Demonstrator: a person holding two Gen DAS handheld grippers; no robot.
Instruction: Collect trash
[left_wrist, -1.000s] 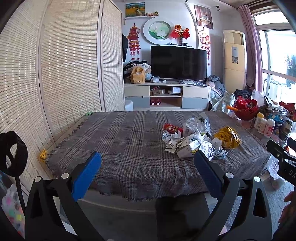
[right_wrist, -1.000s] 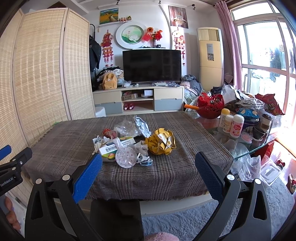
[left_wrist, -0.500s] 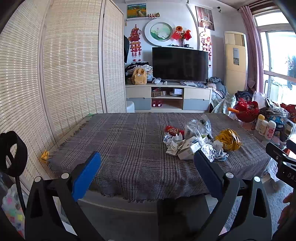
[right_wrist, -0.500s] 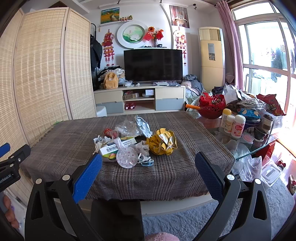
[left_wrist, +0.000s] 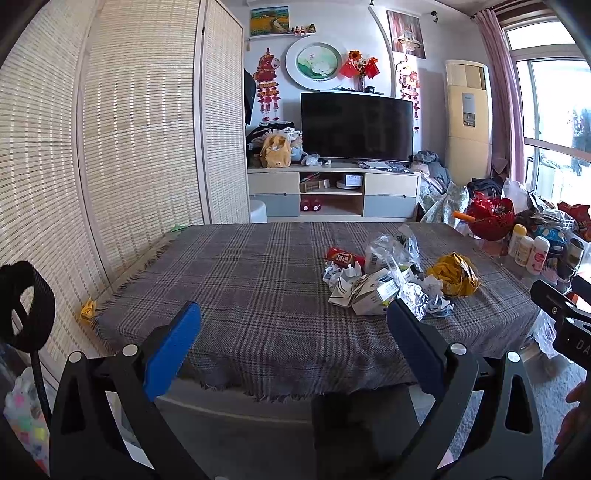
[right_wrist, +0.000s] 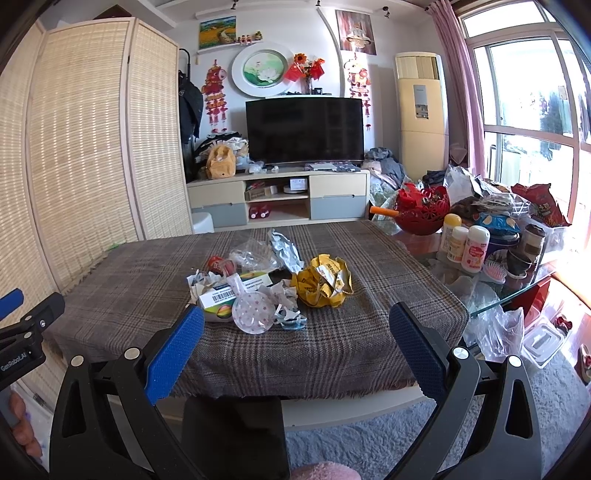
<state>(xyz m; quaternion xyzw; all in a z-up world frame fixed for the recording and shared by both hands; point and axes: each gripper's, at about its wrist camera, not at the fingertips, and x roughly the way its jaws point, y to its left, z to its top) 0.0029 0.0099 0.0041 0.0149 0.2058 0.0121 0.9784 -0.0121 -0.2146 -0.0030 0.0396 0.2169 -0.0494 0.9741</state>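
A heap of trash lies on the plaid-covered table (left_wrist: 251, 288) (right_wrist: 354, 332): a crumpled yellow wrapper (left_wrist: 455, 274) (right_wrist: 323, 281), a white carton with a barcode (left_wrist: 375, 291) (right_wrist: 221, 298), a red packet (left_wrist: 340, 256) (right_wrist: 219, 264), clear and silver plastic bags (left_wrist: 391, 248) (right_wrist: 271, 253), torn paper scraps (right_wrist: 286, 314) and a clear star-printed lid (right_wrist: 253, 313). My left gripper (left_wrist: 293, 317) is open before the table's near edge, left of the heap. My right gripper (right_wrist: 295, 321) is open just short of the heap, nothing between its fingers.
A glass side table (right_wrist: 517, 288) at the right carries a red basket (right_wrist: 421, 212), bottles (right_wrist: 467, 245) and snack bags. A bamboo screen (left_wrist: 110, 147) stands left of the table. A TV and cabinet (right_wrist: 280, 199) stand beyond. Grey carpet (right_wrist: 369, 435) lies below.
Both views have drifted slightly nearer and upward, so the table and trash sit a little lower in frame. Both grippers stay open and empty.
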